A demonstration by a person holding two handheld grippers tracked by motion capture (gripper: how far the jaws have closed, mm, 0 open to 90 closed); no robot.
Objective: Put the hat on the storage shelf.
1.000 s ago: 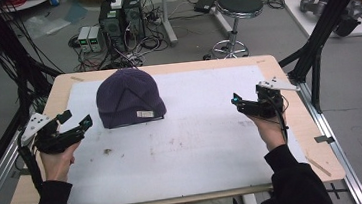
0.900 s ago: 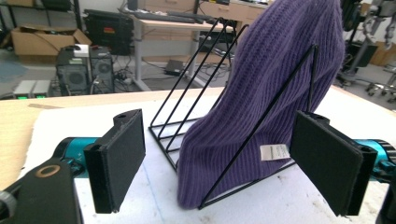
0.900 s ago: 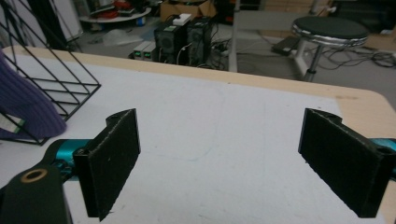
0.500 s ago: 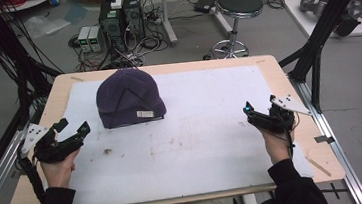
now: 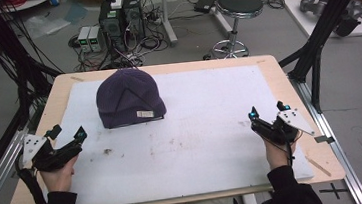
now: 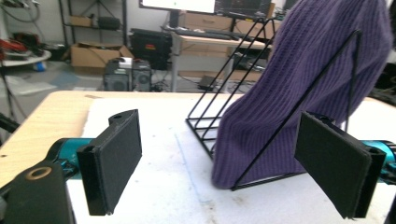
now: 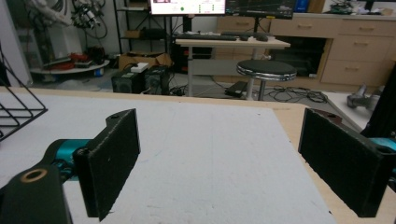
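Purple beanie (image 5: 129,98) sits draped over a black wire rack (image 6: 243,84) at the far left of the white mat (image 5: 212,129), well apart from both tools

L gripper (image 5: 67,137) – jaws wide, nothing between them, low at the mat's left edge, nearer the hat. R gripper (image 5: 266,114) – jaws wide too, empty, at the right side of the mat, far from the hat

Step in hand, by my read: approach the beanie w/ the L tool. Advice to you:
- come in low along the mat and aim for the knit hem, not the wire
- take one layer of knit w/ the pads (image 6: 116,161) squarely on it; if you catch a rod the rack will prob drag along
- lift up and off toward the rack's peak so the fabric slides free
- bring the R tool across to steady the rack if it tips

Views: high view gives the layout, hat label (image 5: 144,114) and both hands' spacing, but the rack is hidden under the knit there. L gripper view shows the rack's slanted rods and the hem hanging near the mat. R gripper view catches just a rack corner (image 7: 21,114) at its left, plus bare mat ahead
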